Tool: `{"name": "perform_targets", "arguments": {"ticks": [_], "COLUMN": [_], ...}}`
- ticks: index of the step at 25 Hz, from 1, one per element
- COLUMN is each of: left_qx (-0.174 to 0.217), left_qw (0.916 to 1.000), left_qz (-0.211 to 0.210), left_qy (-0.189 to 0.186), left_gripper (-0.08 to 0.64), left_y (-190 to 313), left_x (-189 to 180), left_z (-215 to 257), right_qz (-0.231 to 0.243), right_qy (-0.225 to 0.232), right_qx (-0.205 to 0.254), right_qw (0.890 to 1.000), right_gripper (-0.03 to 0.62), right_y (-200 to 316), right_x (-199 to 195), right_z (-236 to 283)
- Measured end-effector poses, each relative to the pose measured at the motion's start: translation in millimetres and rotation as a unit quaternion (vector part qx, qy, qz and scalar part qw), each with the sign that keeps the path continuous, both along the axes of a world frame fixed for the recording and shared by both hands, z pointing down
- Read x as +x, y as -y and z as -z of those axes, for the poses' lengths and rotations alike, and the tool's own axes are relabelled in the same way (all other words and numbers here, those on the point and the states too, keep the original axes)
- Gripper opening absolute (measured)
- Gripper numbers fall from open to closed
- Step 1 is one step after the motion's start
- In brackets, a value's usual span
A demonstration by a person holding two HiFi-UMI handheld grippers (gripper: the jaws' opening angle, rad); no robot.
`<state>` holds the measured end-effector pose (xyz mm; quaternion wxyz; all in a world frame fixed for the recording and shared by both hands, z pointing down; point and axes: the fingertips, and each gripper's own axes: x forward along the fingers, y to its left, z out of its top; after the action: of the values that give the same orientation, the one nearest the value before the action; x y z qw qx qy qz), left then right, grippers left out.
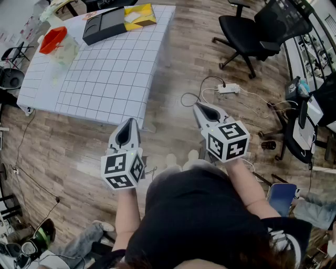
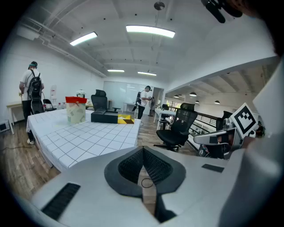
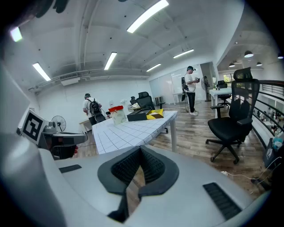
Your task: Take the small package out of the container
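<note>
A clear container with a red lid [image 1: 56, 44] stands at the far left of the white grid-patterned table [image 1: 105, 68]. A black box [image 1: 104, 26] and a yellow package [image 1: 139, 16] lie at the table's far end. Both grippers hang over the wooden floor, well short of the table. My left gripper [image 1: 127, 126] is shut and empty, near the table's near corner. My right gripper [image 1: 202, 107] is shut and empty too. The left gripper view shows the container [image 2: 76, 111] far ahead beyond the shut gripper [image 2: 143, 148]. In the right gripper view it [image 3: 117, 114] stands beyond that gripper [image 3: 141, 148].
A black office chair [image 1: 252, 31] stands on the floor at the right. A white power strip with cables [image 1: 229, 89] lies ahead of my right gripper. More chairs and desks line the right side. People stand beyond the table [image 2: 33, 91] [image 3: 191, 86].
</note>
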<state>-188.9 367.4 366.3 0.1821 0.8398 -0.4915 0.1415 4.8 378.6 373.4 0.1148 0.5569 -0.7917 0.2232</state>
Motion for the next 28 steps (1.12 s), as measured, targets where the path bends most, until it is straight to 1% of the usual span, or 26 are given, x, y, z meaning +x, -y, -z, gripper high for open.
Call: {"name": "perform_targets", "arguments": {"ticks": [3, 6, 10, 13, 16, 19, 24, 28], "left_qx": [-0.007, -0.012, -0.023, -0.031, -0.036, -0.033, -0.036, -0.031], "left_qw": [1.0, 0.9999, 0.9996, 0.9994, 0.9992, 0.9993, 0.9993, 0.9994], "left_qz": [0.0, -0.008, -0.013, -0.015, -0.019, -0.017, -0.005, 0.012], "left_qy": [0.0, -0.001, -0.006, -0.009, -0.007, -0.005, -0.007, 0.006], "left_gripper": [0.026, 0.025, 0.026, 0.026, 0.026, 0.026, 0.026, 0.026], "left_y": [5, 8, 16, 24, 35, 54, 84, 114], "left_x": [-20, -32, -38, -35, -27, -14, 18, 45], "left_z": [-5, -11, -19, -21, -23, -22, -20, -17], "right_qz": [0.001, 0.0, -0.007, -0.007, 0.007, 0.023, 0.061, 0.084], "right_qy": [0.0, 0.01, 0.002, 0.0, 0.002, -0.009, -0.006, -0.009], "right_qx": [-0.002, -0.012, -0.021, -0.026, -0.031, -0.024, -0.018, -0.014], "right_qw": [1.0, 1.0, 1.0, 1.0, 0.999, 0.999, 0.998, 0.996], "right_gripper": [0.015, 0.015, 0.015, 0.015, 0.015, 0.015, 0.015, 0.015], "right_y": [5, 6, 10, 16, 28, 46, 77, 107], "right_x": [-17, -29, -33, -32, -33, -26, -6, 16], "right_z": [-6, -13, -19, -21, -24, -23, -18, -18]}}
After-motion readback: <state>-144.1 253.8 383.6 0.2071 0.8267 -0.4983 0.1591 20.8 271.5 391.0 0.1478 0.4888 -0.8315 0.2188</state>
